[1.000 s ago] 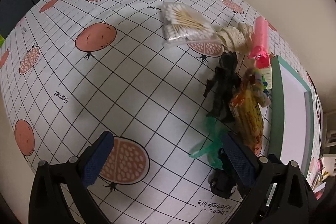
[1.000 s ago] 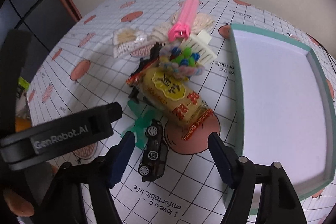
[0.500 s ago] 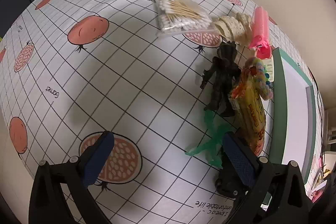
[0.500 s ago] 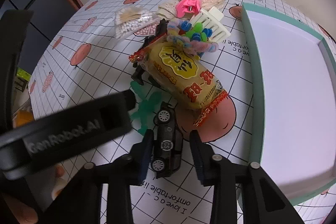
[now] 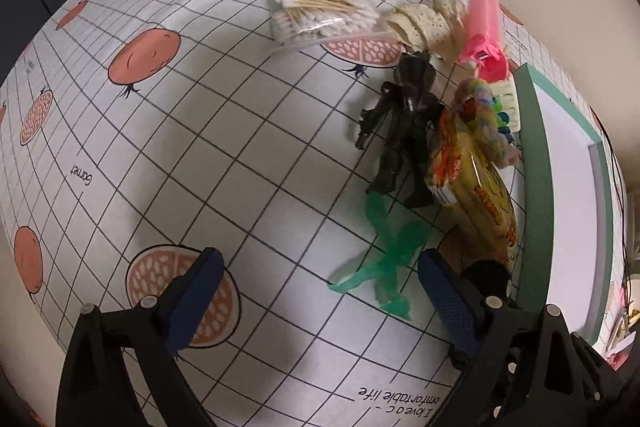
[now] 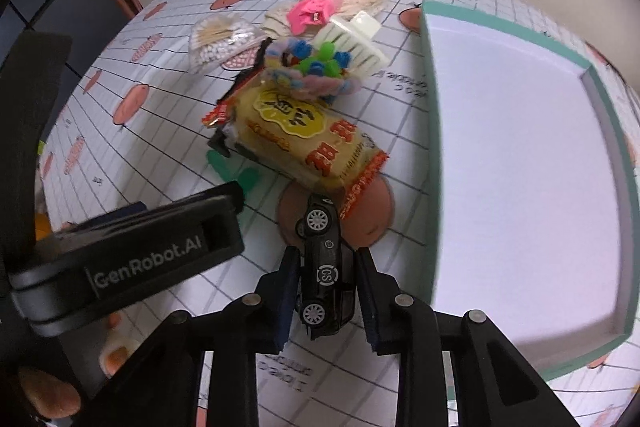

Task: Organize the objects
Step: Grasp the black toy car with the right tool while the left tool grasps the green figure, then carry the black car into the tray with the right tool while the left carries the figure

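Between the right gripper's pads sits the black toy car, clamped, beside the teal tray; only the right wrist view shows this grasp. Beyond lies the yellow snack pack. Over bare tablecloth the left gripper gapes wide, cotton swabs far off.

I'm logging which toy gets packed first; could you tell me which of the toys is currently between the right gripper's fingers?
The black toy car, clamped in the right gripper; the dark robot figure and green rubbery figure lie untouched on the cloth.
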`<state>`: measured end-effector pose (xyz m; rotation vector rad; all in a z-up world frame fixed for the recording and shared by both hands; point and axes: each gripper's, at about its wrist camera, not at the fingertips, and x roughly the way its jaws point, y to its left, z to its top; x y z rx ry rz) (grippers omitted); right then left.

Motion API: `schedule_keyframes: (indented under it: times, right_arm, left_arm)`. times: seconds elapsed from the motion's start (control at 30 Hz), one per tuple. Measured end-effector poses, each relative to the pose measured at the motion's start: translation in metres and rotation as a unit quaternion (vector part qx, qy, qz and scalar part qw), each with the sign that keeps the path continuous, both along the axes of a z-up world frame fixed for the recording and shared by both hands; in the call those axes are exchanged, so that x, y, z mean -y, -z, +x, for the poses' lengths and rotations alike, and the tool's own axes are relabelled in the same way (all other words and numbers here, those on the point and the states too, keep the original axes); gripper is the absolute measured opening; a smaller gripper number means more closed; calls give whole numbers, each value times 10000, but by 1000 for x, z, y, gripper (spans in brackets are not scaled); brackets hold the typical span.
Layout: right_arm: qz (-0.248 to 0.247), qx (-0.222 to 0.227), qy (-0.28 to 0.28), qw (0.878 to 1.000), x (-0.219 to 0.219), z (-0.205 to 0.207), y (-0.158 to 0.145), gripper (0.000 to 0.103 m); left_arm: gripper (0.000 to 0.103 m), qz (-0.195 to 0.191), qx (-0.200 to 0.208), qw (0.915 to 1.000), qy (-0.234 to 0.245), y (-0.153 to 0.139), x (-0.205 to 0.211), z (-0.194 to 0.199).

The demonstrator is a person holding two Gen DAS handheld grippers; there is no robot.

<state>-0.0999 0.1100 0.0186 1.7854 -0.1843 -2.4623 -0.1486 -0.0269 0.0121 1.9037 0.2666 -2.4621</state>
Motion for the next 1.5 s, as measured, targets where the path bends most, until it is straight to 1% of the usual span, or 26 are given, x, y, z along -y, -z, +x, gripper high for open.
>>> schedule_keyframes:
  times: [0.07, 0.13, 0.23, 0.27, 0.33, 0.4, 0.47, 0.5, 0.6, 0.63, 0.67, 0.73, 0.77, 0.8, 0.83, 0.9, 0.97, 1.23, 1.3, 1.43, 1.5]
  right_arm:
    - [-93, 31, 53, 9999, -6, 1, 0, 30]
    - [-82, 34, 65, 9999, -8, 2, 0, 30]
    - [-95, 49, 94, 9999, -10, 2, -1, 30]
    - [-95, 54, 89, 9999, -10, 3, -1, 30]
    - [-95, 51, 77, 9999, -12, 4, -2, 30]
    - [-108, 59, 100, 9999, -10, 3, -1, 30]
    - [-145, 80, 110, 9998, -12, 4, -1, 30]
    - [-155, 84, 113, 9998, -12, 5, -2, 30]
    - [-129, 81, 94, 9998, -13, 6, -1, 30]
    - [-120, 80, 88, 9999, -14, 6, -1, 30]
    - [-111, 81, 82, 9999, -14, 7, -1, 30]
    - [-99, 84, 78, 9999, -12, 7, -1, 30]
    - [-96, 86, 74, 9999, -12, 8, -1, 30]
    - [-97, 86, 72, 9999, -12, 9, -1, 30]
    - [-98, 87, 73, 9999, -12, 9, -2, 30]
    - [-88, 88, 70, 9999, -11, 9, -2, 30]
    - [-74, 87, 52, 9999, -12, 8, -4, 30]
    - [1, 38, 5, 10000, -14, 12, -9, 30]
    - [-23, -37, -5, 10000, -15, 14, -14, 30]
    - [-115, -167, 0, 9998, -18, 20, -24, 30]
    - [-151, -241, -1, 9996, -19, 23, -29, 30]
  left_arm:
    - [97, -60, -4, 10000, 58, 0, -5, 0]
    - [97, -231, -31, 9996, 177, 1, -12, 0]
    - [88, -573, -100, 9978, 330, 1, -21, 0]
    - [87, -648, -112, 9971, 375, 1, -24, 0]
    - [85, -647, -152, 9970, 408, 0, -26, 1]
    - [79, -643, -206, 9967, 454, -2, -28, 2]
    - [68, -641, -255, 9961, 546, -5, -29, 2]
    - [65, -640, -284, 9958, 597, -6, -30, 3]
    - [51, -636, -334, 9950, 699, -9, -31, 5]
    - [42, -627, -354, 9948, 721, -10, -31, 5]
    - [32, -628, -370, 9947, 732, -3, -44, 4]
    - [24, -606, -383, 9943, 796, -4, -45, 4]
    - [23, -603, -387, 9941, 815, -3, -39, 15]
    - [23, -596, -390, 9940, 829, -3, -38, 15]
    - [19, -572, -394, 9942, 820, -4, -29, 29]
    - [19, -490, -385, 9950, 784, -5, -27, 28]
    - [19, -414, -378, 9956, 754, -6, -35, 22]
    - [19, -176, -286, 9975, 623, -8, -29, 22]
    - [19, -191, -299, 9975, 604, -11, -27, 23]
    - [19, -123, -471, 9972, 576, -24, -25, 26]
    - [19, -118, -619, 9963, 579, -34, -28, 31]
